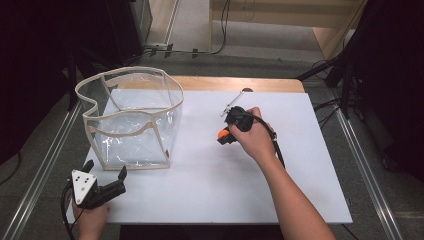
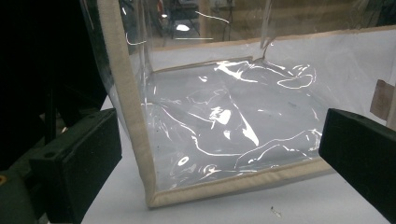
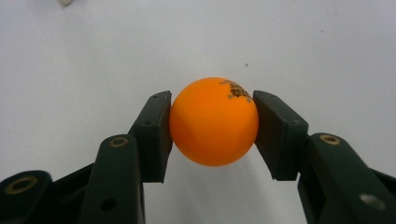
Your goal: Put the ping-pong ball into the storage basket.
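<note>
Orange ball point(image 3: 214, 121) is clamped in right gripper point(image 3: 212, 123), carry step underway; drop into clear bag point(image 1: 131, 117) needed next, left gripper point(image 1: 106, 175) gaping idle beside it.

small glossy orange ball point(image 3: 214, 122) with dark print up top, centre frame, pinched on both sides above the white board point(image 3: 93, 46).

Orange ball point(image 3: 214, 122) with dark print; clear bag point(image 1: 132, 117) trimmed beige.
</note>
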The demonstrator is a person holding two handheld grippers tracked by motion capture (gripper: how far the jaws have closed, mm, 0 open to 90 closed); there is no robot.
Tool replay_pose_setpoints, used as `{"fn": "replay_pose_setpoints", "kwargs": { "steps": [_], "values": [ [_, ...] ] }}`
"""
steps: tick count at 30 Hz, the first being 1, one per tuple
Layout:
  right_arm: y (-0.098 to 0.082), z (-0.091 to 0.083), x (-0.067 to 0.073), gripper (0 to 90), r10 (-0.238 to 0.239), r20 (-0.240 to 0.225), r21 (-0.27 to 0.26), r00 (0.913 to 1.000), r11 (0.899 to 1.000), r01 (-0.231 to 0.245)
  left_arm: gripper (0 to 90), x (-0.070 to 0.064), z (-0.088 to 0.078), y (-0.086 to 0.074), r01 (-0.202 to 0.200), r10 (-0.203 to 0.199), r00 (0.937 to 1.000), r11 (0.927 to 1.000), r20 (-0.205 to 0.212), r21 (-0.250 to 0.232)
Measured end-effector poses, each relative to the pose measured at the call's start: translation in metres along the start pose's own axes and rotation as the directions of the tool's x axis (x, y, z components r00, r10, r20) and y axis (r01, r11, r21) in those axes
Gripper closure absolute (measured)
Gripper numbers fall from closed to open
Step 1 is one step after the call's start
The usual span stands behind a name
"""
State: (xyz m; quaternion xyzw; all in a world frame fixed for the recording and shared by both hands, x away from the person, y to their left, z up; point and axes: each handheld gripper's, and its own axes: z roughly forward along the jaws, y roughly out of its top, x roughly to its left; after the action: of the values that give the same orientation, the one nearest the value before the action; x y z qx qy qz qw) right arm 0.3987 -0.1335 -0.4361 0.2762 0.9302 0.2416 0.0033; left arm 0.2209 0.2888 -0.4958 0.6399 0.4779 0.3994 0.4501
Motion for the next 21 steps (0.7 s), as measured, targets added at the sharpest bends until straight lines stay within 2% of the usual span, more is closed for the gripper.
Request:
{"fn": "replay_pose_setpoints", "kwargs": {
  "steps": [21],
  "values": [
    [0.020,-0.001,0.010,47.9,-0.047,-0.025,-0.010,0.9986,0.999,0.047,0.0,0.000,0.000,0.000,0.000,0.000,1.0000,1.0000,0.000,0.000]
  ]
}}
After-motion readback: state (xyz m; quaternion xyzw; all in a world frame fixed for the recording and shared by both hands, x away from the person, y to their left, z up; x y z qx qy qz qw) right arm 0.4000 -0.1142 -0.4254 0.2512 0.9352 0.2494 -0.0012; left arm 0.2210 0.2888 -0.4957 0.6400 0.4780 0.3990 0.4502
